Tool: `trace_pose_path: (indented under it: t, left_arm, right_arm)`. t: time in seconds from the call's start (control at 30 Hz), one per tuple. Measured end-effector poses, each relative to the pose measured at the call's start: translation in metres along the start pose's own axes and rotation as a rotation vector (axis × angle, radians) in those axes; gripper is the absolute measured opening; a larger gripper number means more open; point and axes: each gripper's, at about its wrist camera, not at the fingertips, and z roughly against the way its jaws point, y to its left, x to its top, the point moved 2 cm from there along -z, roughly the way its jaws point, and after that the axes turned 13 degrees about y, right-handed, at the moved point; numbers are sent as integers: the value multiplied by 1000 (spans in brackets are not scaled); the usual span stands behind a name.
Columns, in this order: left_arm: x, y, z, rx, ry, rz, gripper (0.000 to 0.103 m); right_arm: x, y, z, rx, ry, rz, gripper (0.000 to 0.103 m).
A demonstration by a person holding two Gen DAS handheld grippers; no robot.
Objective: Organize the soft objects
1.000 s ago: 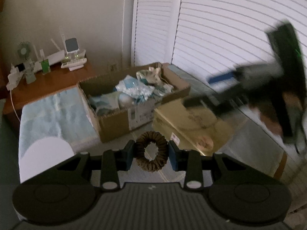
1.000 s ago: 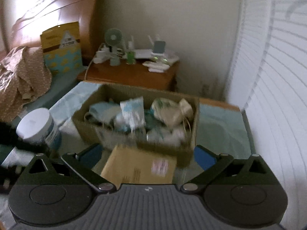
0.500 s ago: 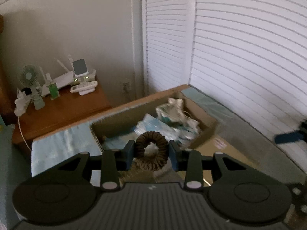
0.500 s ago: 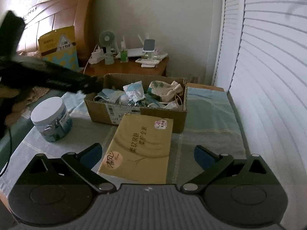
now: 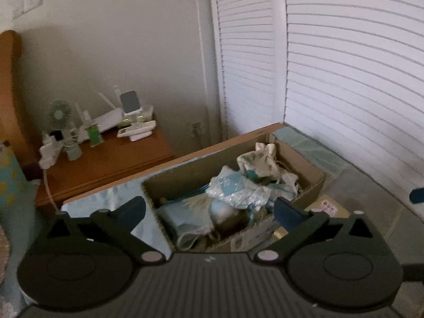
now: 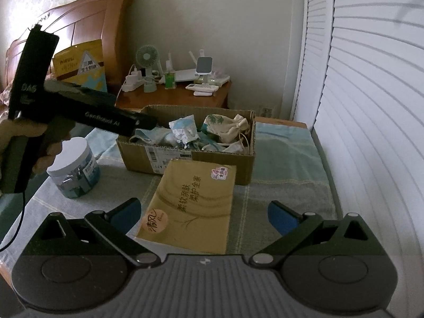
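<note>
A cardboard box [image 6: 190, 156] sits at the far end of the bed, full of soft pouches [image 6: 228, 127] and packets. A tissue pack [image 6: 190, 204] lies just near of it, a jar [image 6: 75, 169] to its left. The left gripper [image 5: 209, 212] hangs over the box, fingers released and empty; the right gripper [image 6: 202, 216] is likewise spread.

Place: my bedroom at home | wooden headboard [image 6: 79, 26] behind me | nightstand [image 6: 172, 98] with small fan [image 6: 147, 58], charger and remotes | white louvered closet doors [image 6: 371, 106] | checked bedcover [image 6: 278, 198] under the cardboard box [image 6: 190, 159]
</note>
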Motion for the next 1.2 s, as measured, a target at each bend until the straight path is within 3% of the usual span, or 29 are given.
trace_pose_path:
  t: [0.23,0.4,0.57,0.67,1.2]
  left_arm:
    - [-31,-8,35,26,-39,85,102]
    - [-50,-21,63,48,-30,143,102]
    - [-60,-37,81,38,62,185,102]
    - [-65,-42,86,74,114,205,102]
    - [-64,-45,106,79,126,275,102]
  right_arm:
    - [1,-1,7,-26,7,-34,103]
    - [1,-1,6,-84,65,-98,103]
    - [0,2,2,-119,127,-161,103]
    - [-2,5,7,-122,141,-178,103]
    - [1,12,34,-168,102,-188,103]
